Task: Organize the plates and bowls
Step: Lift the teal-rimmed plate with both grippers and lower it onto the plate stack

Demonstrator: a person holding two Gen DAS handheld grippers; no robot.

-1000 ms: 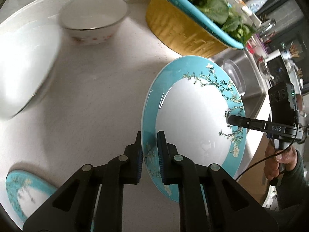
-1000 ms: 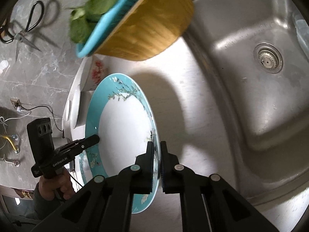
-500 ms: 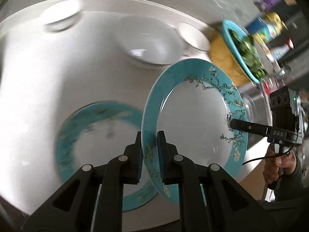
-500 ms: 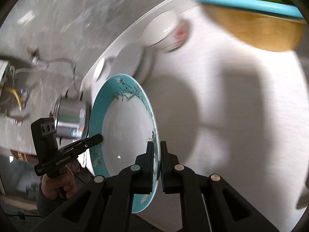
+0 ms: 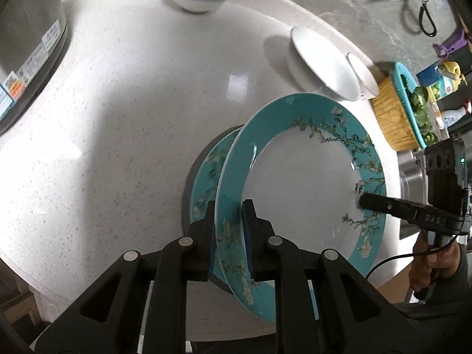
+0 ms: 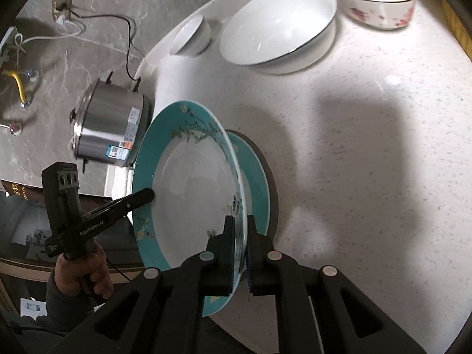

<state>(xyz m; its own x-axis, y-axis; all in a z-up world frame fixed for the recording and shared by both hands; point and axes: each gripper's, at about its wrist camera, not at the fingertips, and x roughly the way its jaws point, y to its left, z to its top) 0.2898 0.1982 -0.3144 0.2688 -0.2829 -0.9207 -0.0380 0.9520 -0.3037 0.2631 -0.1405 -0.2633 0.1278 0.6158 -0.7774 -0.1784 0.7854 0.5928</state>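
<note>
Black left gripper [image 5: 229, 230] and right gripper [image 6: 240, 239] each clamp opposite rims of one turquoise plate [image 5: 298, 183], held tilted just above a matching second plate [image 5: 206, 174] lying on the speckled white counter [image 5: 118, 118]. Beyond stand three white bowls [image 6: 277, 26] and a steel cooker [image 6: 109, 129].

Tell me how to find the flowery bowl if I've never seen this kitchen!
Start at the white counter and look along its back edge, where three bowls sit. Beside the big white bowl is the flowery bowl. It is the only one with red flowers on its outside; the big bowl and the small bowl are plain white.
</note>
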